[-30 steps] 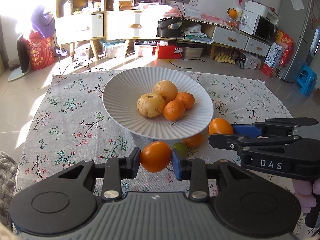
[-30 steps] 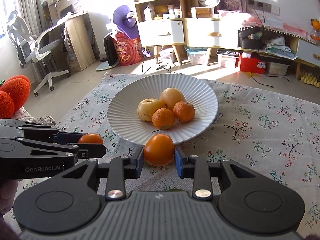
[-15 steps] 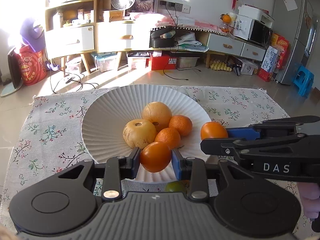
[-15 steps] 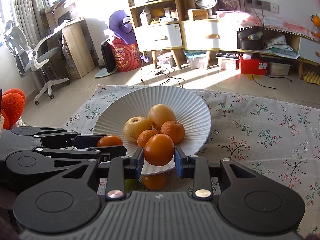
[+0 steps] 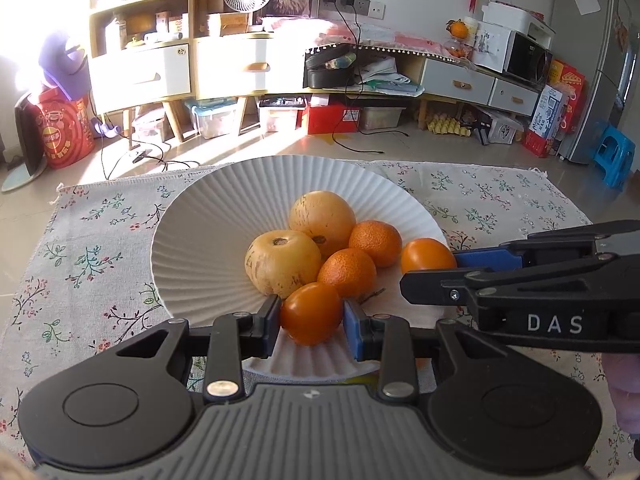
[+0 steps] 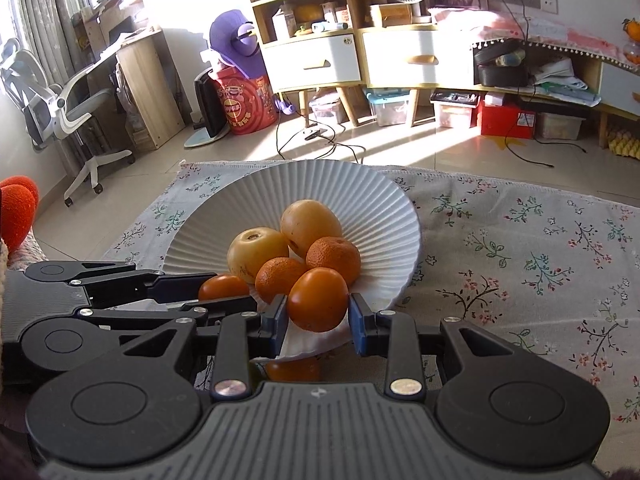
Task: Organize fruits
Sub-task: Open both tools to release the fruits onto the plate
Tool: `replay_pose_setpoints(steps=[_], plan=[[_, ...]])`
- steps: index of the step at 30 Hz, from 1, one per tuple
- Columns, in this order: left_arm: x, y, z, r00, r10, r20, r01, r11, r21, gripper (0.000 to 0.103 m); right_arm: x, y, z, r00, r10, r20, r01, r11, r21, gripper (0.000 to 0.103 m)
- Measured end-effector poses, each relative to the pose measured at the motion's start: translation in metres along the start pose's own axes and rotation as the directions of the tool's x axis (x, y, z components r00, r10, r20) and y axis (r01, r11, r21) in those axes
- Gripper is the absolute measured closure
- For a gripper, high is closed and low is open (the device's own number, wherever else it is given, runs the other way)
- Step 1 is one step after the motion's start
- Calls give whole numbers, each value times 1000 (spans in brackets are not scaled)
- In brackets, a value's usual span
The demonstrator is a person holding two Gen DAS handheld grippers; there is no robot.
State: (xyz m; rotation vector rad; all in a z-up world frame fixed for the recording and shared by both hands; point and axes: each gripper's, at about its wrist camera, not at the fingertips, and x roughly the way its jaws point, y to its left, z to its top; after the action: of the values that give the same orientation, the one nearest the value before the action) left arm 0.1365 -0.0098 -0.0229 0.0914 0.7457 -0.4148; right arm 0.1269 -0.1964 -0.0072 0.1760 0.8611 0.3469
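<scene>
Now that both grippers have come over the ribbed white plate (image 5: pixel 208 240), each orange fruit (left gripper (image 5: pixel 311 314), right gripper (image 6: pixel 318 305)) stays clamped between closed fingers, ready for release.

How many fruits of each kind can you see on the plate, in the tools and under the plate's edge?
Yellow pears on the white ribbed plate: 2
Bumpy mandarins on the plate: 2
Smooth orange fruits held in tools: 2, left tool, right tool
Orange fruit half hidden under the plate's edge: 1
Total: 7
</scene>
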Motion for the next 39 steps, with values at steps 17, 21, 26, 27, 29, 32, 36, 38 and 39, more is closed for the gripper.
replay_pose_setpoints(steps=[17, 21, 26, 27, 29, 32, 36, 38, 39], plan=[[-1, -1, 1, 1000, -6, -2, 6, 1000, 8, 63, -3, -4, 3, 1000, 17, 17, -17, 1000, 15, 71], [-3, -3, 0, 1000, -2, -10, 2, 1000, 30, 56, -9, -7, 5, 999, 20, 29, -21, 999, 31, 68], [-10, -4, -1, 1000, -5, -4, 5, 999, 44, 47, -14, -12, 3, 999, 14, 30, -16, 999, 45, 62], [-12, -4, -1, 1000, -9, -4, 9, 999, 46, 45, -15, -12, 3, 999, 12, 30, -14, 999, 47, 61], [-15, -5, -3, 1000, -9, -4, 9, 999, 52, 42, -17, -15, 2, 1000, 5, 30, -7, 999, 52, 57], [-20, -6, -4, 1000, -6, -6, 7, 998, 65, 36, -21, -17, 0, 1000, -3, 29, 1, 998, 57, 50], [-27, -6, -6, 1000, -5, -3, 5, 997, 76, 29, -26, -18, -3, 1000, -5, 25, 4, 999, 49, 46], [-29, -5, -8, 1000, -4, -3, 4, 997, 72, 25, -30, -19, -5, 1000, -7, 25, 6, 999, 46, 42], [-31, -4, -9, 1000, -6, -4, 7, 998, 70, 23, -32, -19, -6, 1000, -6, 26, 5, 999, 45, 42]])
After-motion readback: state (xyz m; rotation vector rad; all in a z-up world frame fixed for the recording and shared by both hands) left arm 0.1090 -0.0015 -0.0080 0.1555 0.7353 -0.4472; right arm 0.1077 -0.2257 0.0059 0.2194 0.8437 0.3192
